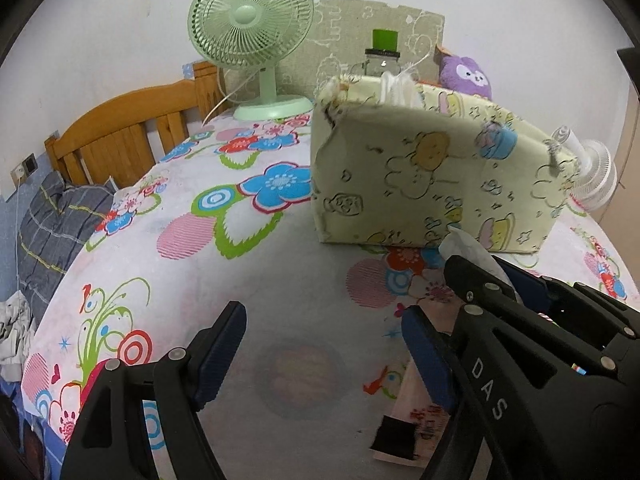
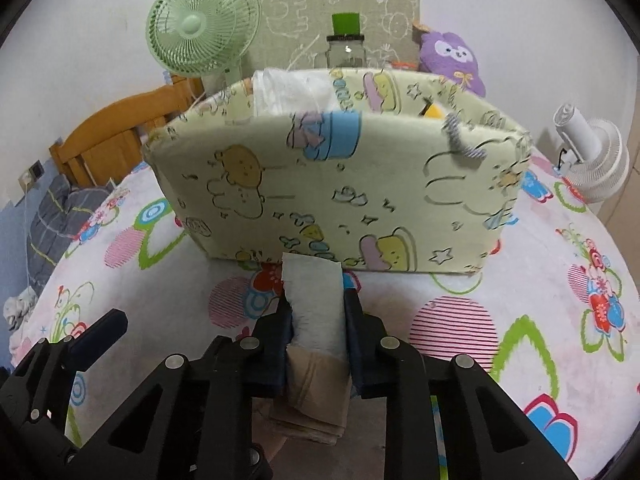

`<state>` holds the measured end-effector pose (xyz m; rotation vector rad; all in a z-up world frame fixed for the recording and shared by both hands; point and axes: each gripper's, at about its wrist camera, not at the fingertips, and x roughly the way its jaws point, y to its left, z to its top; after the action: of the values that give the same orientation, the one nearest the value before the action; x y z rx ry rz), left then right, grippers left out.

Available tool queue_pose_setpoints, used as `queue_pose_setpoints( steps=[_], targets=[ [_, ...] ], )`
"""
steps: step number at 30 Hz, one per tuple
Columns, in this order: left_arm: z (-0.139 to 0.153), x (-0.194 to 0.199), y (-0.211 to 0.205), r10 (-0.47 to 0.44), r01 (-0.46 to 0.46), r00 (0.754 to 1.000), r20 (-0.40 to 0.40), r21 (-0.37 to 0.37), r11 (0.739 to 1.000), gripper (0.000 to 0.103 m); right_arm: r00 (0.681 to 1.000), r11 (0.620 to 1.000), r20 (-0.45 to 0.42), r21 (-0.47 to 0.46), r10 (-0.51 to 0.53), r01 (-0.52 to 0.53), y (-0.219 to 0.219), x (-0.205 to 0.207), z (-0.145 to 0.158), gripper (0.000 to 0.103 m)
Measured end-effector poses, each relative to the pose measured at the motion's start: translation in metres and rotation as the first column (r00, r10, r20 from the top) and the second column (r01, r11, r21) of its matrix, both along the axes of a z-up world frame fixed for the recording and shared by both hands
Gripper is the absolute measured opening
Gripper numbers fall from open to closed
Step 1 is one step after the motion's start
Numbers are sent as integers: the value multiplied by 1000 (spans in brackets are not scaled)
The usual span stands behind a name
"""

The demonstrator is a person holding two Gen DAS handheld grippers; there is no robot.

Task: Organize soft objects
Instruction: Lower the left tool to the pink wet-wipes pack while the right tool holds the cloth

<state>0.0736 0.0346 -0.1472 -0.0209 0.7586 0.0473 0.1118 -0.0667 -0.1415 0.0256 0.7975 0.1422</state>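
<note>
Here right gripper [image 2: 316, 340] clamps folded cloth [image 2: 316, 304]; lower end hidden. Left gripper [image 1: 324, 344] wide, empty.

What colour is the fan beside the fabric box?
Pale green; the fan shows best in the left wrist view.

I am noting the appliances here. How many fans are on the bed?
2. A green fan stands at the back left, behind the fabric box. A white fan lies at the right edge. The box may hide others.
</note>
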Motion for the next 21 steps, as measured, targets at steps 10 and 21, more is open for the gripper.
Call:
queue_pose_setpoints(
  steps=[10, 21],
  targets=[
    [11, -12, -19, -51, 51, 998, 35, -4, 999, 84, 998, 999, 41, 4, -37, 37, -20, -17, 15, 26],
    [6, -17, -42, -119, 119, 993, 25, -2, 993, 85, 996, 997, 38, 9, -83, 82, -43, -30, 13, 26]
  ],
)
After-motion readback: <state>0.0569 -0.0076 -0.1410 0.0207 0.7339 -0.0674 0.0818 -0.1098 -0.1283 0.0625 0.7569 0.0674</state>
